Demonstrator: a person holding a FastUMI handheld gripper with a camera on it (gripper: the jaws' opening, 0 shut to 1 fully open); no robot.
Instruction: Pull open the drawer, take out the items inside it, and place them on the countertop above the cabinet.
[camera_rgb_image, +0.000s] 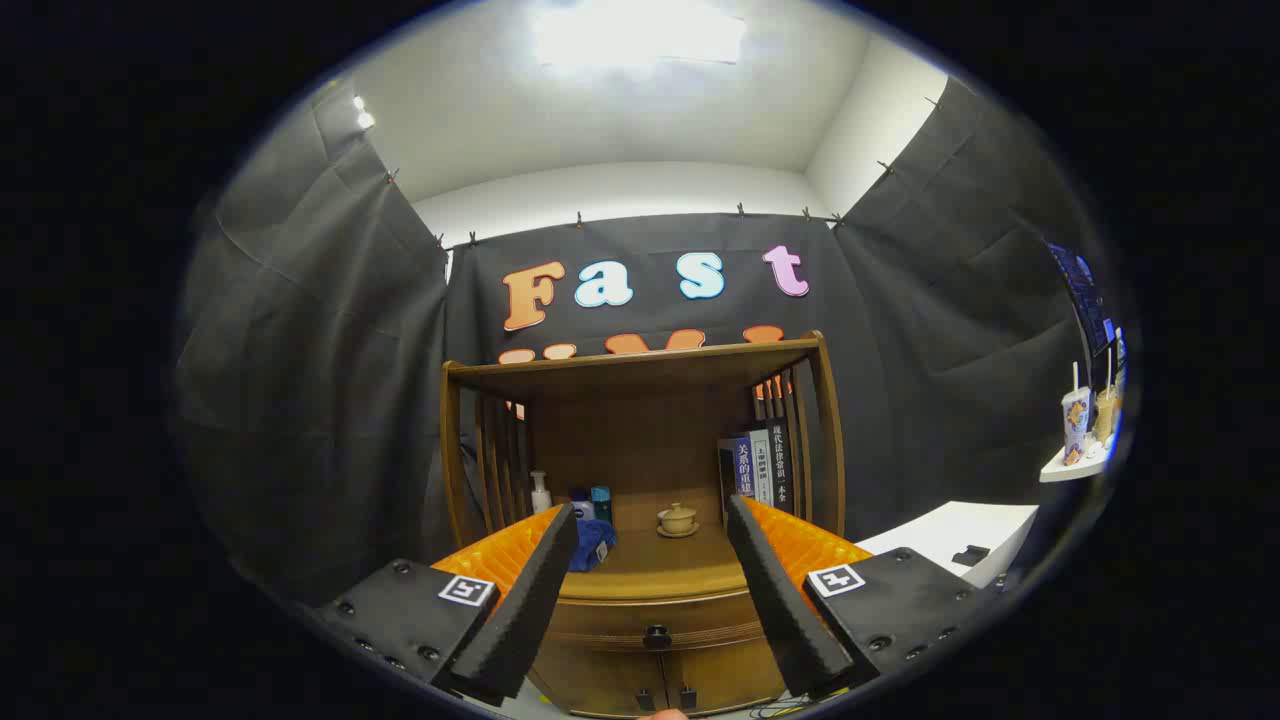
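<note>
Pretty much nothing done yet, far as I can tell; the drawer (655, 622) sits flush in the cabinet front, closed, its knob (656, 634) dead centre and untouched. The claw (652, 550) is spread wide, pinching nothing, hanging in front of the knob, apart from it; whatever's inside the drawer is hidden. Above the knob, the counter (660, 575) already carries a lidded cup (677, 519), a blue cloth (592, 545), bottles (541, 492) and books (756, 468); pull, unload, place are all left.
</note>
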